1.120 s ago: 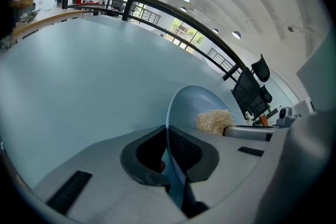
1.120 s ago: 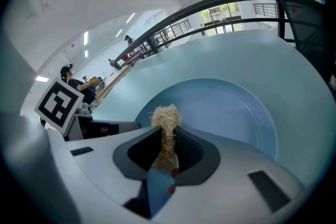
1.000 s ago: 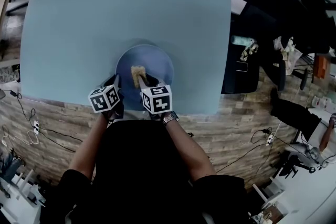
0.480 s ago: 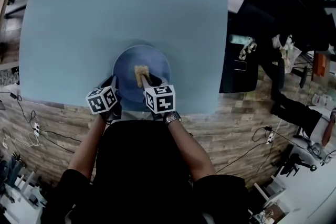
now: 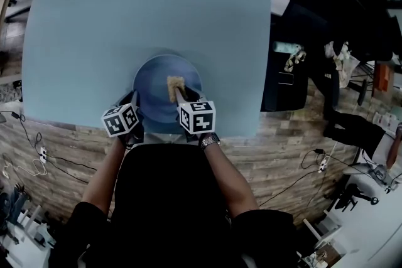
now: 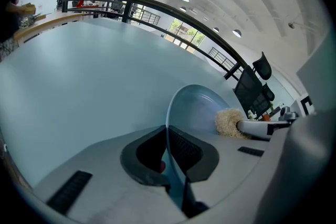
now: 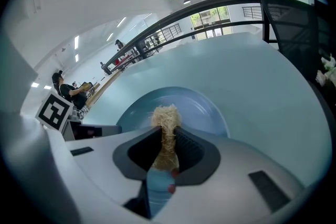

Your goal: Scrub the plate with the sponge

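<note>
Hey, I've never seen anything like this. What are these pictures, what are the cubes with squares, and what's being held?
No robot: a person works two hand-held, two-fingered grippers; the patterned cubes belong to them. One picture comes from a camera on the person's head, looking down; the other two cameras ride on the grippers. A blue plate lies on a pale blue table. The left gripper pinches the plate's rim. The right gripper grips a tan sponge, resting on the plate.

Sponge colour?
The sponge is pale straw-tan and fibrous. It shows best in the right gripper view.
</note>
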The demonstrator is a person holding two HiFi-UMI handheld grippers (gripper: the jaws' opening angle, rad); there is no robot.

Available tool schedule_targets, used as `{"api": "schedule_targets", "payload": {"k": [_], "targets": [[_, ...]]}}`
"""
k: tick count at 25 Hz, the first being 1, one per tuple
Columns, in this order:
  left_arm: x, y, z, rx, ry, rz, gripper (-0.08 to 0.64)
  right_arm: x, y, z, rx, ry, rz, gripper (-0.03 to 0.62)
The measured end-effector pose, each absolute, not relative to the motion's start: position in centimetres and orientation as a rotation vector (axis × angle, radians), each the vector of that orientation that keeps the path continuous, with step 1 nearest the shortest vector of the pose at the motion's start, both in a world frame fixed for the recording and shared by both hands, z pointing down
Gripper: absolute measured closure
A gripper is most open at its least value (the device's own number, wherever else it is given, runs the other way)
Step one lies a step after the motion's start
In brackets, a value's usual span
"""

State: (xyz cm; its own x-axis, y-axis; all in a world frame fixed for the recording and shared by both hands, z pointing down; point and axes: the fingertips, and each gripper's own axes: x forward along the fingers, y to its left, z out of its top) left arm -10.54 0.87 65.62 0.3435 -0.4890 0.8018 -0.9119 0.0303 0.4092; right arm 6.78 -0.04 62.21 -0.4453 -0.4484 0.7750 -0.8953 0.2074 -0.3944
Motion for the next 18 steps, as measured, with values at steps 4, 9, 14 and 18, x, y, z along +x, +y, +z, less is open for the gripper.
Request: {"api": "schedule_targets", "payload": {"k": [4, 9, 14, 18], "targets": [[-10.7, 1.0, 65.6, 1.607, -1.296, 0.536, 0.549, 7.5, -0.1, 62.2, 1.263, -1.974, 1.167, 0.52], [-10.6, 0.9, 65.5, 1.611, -1.293, 0.533, 0.549, 8.7, -0.4, 62.1, 1.288, -1.957, 1.15, 0.52], [-10.6, 1.0, 65.8, 1.61, -1.297, 0.535, 0.549, 10.0, -0.6, 62.4, 1.316, -1.928, 1.135, 0.52], [-10.6, 0.9, 65.7, 1.61, -1.301, 0.536, 0.549, 11.0, -1.0, 62.2, 1.338, -1.909, 1.115, 0.52]]}}
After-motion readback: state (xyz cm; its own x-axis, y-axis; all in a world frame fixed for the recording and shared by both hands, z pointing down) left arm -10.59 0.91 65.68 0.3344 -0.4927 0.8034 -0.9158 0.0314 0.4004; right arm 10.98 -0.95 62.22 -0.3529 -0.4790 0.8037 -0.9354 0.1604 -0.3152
